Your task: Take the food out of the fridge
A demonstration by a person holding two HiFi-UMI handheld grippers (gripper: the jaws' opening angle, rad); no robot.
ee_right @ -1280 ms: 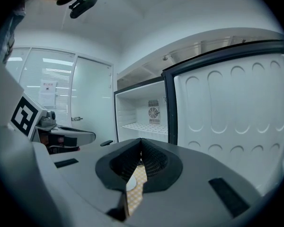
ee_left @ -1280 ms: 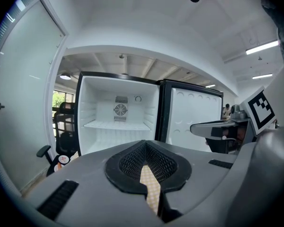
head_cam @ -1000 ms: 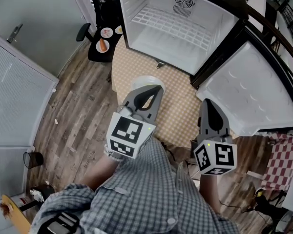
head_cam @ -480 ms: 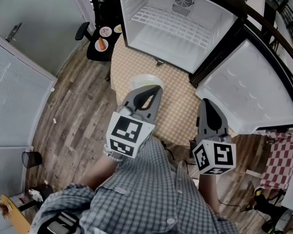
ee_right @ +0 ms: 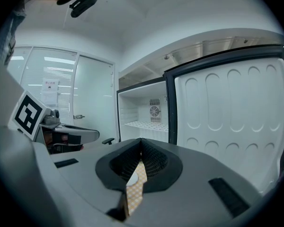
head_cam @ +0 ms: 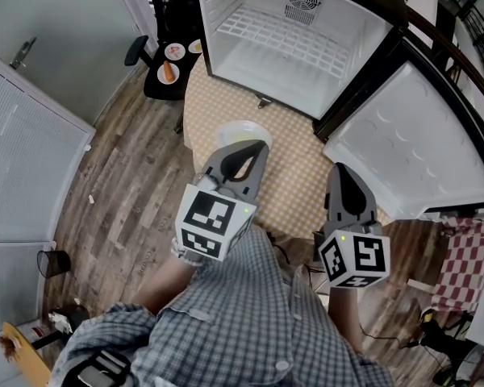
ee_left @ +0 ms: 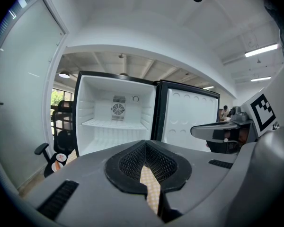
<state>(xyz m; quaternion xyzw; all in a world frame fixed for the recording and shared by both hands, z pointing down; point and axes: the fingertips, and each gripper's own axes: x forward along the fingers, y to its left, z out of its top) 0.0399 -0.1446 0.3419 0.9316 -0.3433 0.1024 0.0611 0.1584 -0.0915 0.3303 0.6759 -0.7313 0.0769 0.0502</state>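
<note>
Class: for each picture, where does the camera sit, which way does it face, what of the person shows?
Head view: on the head, looking steeply down at checked shirt, left tongs, right tongs, open fridge.
Left gripper view: on the left tongs, facing the fridge over shut jaws.
Right gripper view: on the right tongs, facing fridge and door.
Both gripper views share the fridge shelf.

You are looking down on a beige checked tabletop (head_cam: 294, 176) lying at the centre of your head view, with a wood-plank floor (head_cam: 129, 200) stretching beside it from ten o'clock to eight o'clock. A grey door (head_cam: 73, 47) with a lever handle (head_cam: 24, 55) is standing at ten o'clock, and a black office chair (head_cam: 137, 52) is sitting near eleven. A black wire bin (head_cam: 55, 262) is resting on the floor at eight o'clock, and a red-checked cloth (head_cam: 468, 256) is showing at four o'clock.
</note>
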